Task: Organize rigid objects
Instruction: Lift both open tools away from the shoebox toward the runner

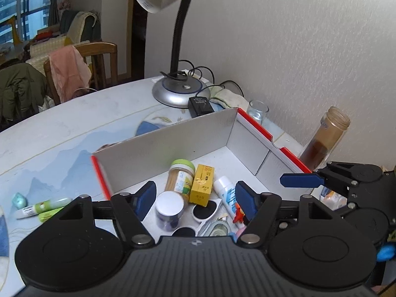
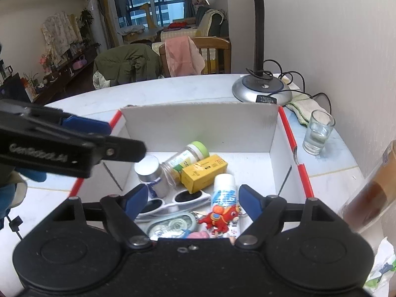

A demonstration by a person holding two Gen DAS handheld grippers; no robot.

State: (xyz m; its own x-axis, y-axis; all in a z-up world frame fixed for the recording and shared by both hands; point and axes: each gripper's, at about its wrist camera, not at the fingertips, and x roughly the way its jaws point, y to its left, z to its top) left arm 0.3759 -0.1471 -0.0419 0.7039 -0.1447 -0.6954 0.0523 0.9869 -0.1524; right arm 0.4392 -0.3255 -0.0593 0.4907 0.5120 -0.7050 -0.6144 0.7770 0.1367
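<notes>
Against a white wall, we work at a pale table (image 1: 74, 133) printed with blue hills, a desk lamp (image 1: 176, 91) and a glass of water (image 2: 318, 135) standing at its far side. Our left gripper (image 1: 195, 199) hangs above the red-edged cardboard box (image 1: 173, 138), its blue pads spread apart with nothing clamped between them. Our right gripper (image 2: 190, 201) hovers over the same box from the other side, its jaws likewise apart and empty.

Inside the box we see a green-capped jar (image 2: 185, 159) lying on its side, a yellow carton (image 2: 204, 173) touching it, a silver-lidded jar (image 2: 151, 173), a white tube (image 2: 224, 190), white sunglasses (image 2: 173, 201), a correction tape dispenser (image 2: 173, 225) and a red toy figure (image 2: 219, 219) resting against the tube.

Outside the box, to its left in the left wrist view, two green glue sticks (image 1: 42, 209) and a small teal object (image 1: 19, 200) lie on the table. An amber jar (image 1: 326, 138) stands by the wall.
</notes>
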